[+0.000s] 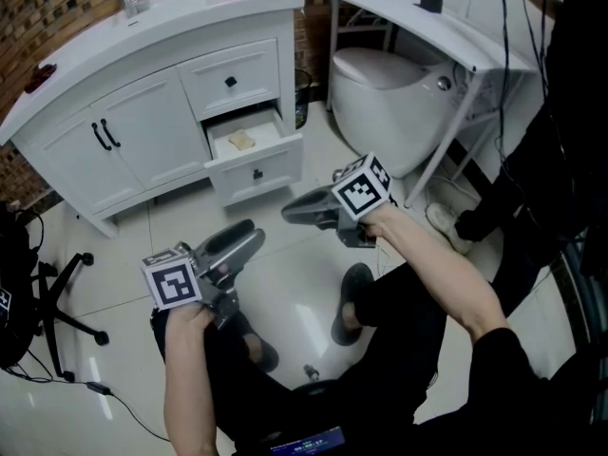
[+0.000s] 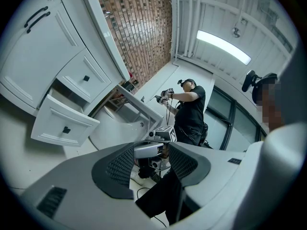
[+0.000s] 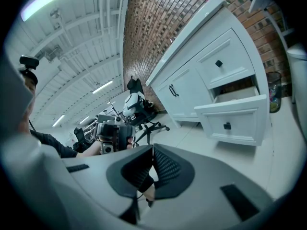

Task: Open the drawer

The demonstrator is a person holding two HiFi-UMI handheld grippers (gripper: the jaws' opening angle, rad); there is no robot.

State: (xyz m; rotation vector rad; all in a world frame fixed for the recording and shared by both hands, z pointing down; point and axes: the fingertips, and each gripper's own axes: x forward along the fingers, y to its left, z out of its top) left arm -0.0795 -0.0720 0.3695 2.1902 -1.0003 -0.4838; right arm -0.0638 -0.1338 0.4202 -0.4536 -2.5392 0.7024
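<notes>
The white vanity point(image 1: 142, 150) stands at the back left. Its lower drawer point(image 1: 256, 171) is pulled out, with a small tan item point(image 1: 241, 141) lying inside; the upper drawer point(image 1: 231, 80) is closed. Both grippers hang in the air in front of the vanity, apart from it. My left gripper point(image 1: 251, 237) is open with nothing between its pads point(image 2: 120, 169). My right gripper point(image 1: 288, 214) is shut on nothing, its pads point(image 3: 163, 169) pressed together. The pulled-out drawer also shows in the left gripper view point(image 2: 62, 123) and in the right gripper view point(image 3: 232, 123).
A toilet point(image 1: 389, 103) sits right of the vanity under a white shelf point(image 1: 418, 17). Between them stands a small bin point(image 1: 301, 98). An office chair base point(image 1: 57, 302) is at the left. A person in black point(image 1: 560, 131) stands at the right, another point(image 2: 189, 109) farther off.
</notes>
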